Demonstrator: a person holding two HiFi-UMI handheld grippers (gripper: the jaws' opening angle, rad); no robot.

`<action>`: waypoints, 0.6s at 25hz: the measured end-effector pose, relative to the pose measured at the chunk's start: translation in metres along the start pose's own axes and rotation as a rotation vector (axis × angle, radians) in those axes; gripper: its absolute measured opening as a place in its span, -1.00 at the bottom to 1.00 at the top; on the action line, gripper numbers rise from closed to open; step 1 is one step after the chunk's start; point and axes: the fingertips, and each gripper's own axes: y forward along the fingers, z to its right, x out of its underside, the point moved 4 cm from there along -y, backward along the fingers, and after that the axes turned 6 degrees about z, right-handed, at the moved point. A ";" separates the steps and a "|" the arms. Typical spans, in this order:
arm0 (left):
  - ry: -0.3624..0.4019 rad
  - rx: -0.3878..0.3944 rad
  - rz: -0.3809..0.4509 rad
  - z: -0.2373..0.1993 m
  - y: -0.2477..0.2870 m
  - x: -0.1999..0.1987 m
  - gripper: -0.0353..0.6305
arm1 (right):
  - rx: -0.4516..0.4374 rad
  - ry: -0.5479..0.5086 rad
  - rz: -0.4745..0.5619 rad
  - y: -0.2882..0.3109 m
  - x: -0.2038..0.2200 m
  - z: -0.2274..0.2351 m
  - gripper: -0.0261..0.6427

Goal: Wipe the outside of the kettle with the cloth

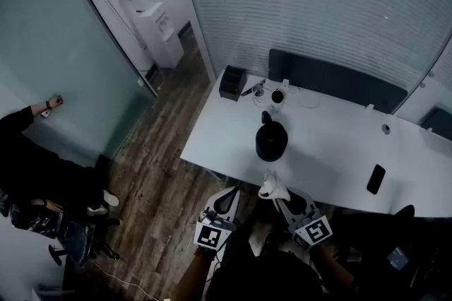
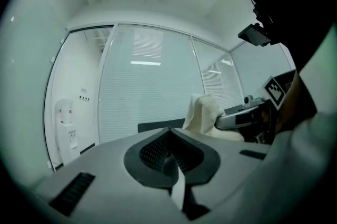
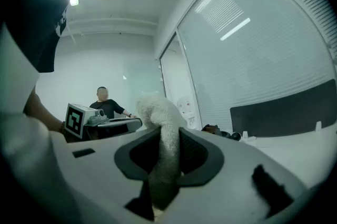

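Kettle: black and rounded, standing upright on the white tabletop close to its near edge and toward its left end. Its long axis runs straight up.
Kettle's heading: a dark part juts from it toward the far edge; I cannot tell whether that is the handle or the spout.
Kettle's look: dark all over with a dull sheen; no mark on it can be made out.
Cloth: pale, cream-white and fluffy, bunched into a strip that rises out of the jaws with its top flopped over. It hangs at the near edge of the tabletop, near the kettle but apart from it.
Right hand-held gripper: jaws clamped on the cloth, pointing level toward the kettle.
Left hand-held gripper: jaws closed together with nothing between them, held level beside the right one, short of the near edge.
Writing: only the black-and-white square markers on the two cubes. The print on the water dispenser by the glass wall is too small to read.
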 end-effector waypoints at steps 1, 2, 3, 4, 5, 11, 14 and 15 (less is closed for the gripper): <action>-0.009 0.010 -0.006 -0.008 0.006 0.005 -0.88 | 0.016 0.005 -0.013 0.004 0.005 0.003 -0.67; -0.015 0.020 -0.012 -0.016 0.013 0.010 -0.88 | 0.031 0.008 -0.026 0.008 0.010 0.007 -0.67; -0.018 0.032 -0.017 -0.025 0.021 0.015 -0.88 | 0.045 0.010 -0.039 0.013 0.015 0.011 -0.67; -0.018 0.045 -0.020 -0.034 0.029 0.020 -0.88 | 0.058 0.010 -0.050 0.020 0.020 0.016 -0.67; -0.017 0.060 -0.022 -0.045 0.040 0.026 -0.88 | 0.070 0.007 -0.056 0.027 0.023 0.021 -0.67; -0.011 0.226 -0.047 -0.110 0.117 0.067 -0.88 | 0.178 0.047 -0.085 0.070 0.034 0.043 -0.67; -0.013 0.328 -0.106 -0.139 0.154 0.095 -0.88 | 0.218 0.071 -0.092 0.088 0.035 0.043 -0.67; -0.017 0.361 -0.124 -0.146 0.167 0.103 -0.88 | 0.222 0.070 -0.094 0.095 0.036 0.043 -0.67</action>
